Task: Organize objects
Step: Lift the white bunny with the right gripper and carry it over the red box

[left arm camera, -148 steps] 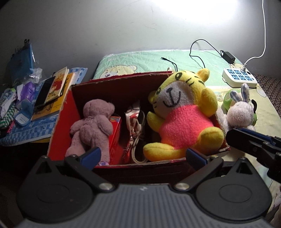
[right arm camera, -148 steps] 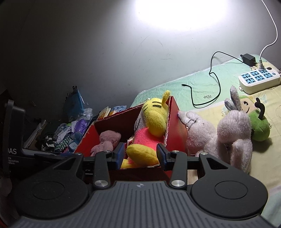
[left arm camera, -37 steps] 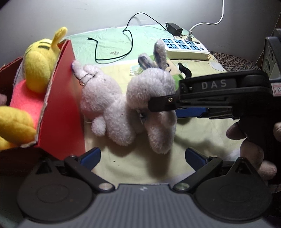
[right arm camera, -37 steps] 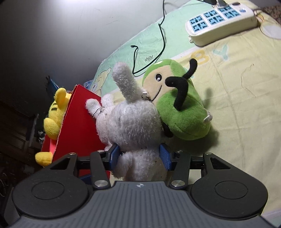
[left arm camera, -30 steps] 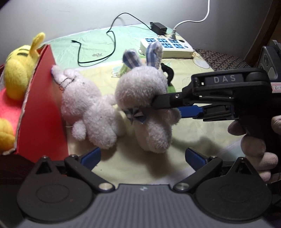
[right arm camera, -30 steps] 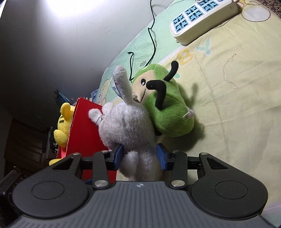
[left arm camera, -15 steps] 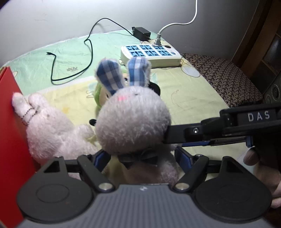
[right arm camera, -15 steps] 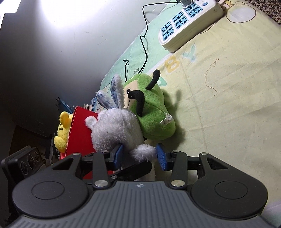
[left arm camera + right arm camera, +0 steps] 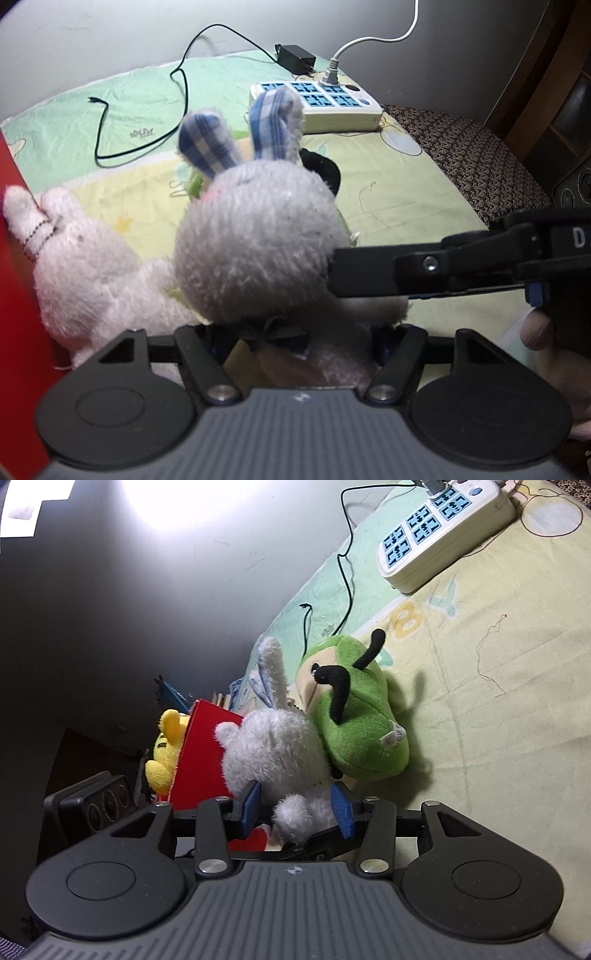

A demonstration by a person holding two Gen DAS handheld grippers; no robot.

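While both grippers hold the grey bunny [image 9: 258,243] above the bed [image 9: 399,184], the right gripper [image 9: 295,806] has its fingers narrowed on the lower body, and the left gripper [image 9: 295,338] has its fingers closed in under the bow-tied neck. The red box [image 9: 201,753] stands at nine o'clock, just beside a second pale plush [image 9: 85,266]. Judged best: keep one firm grip, free the other, then lift clear of the green plush [image 9: 354,709].

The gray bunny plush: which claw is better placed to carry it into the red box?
Probably the left claw: it closes around the gray bunny plush and sits nearer the red box. The right claw grips it too.
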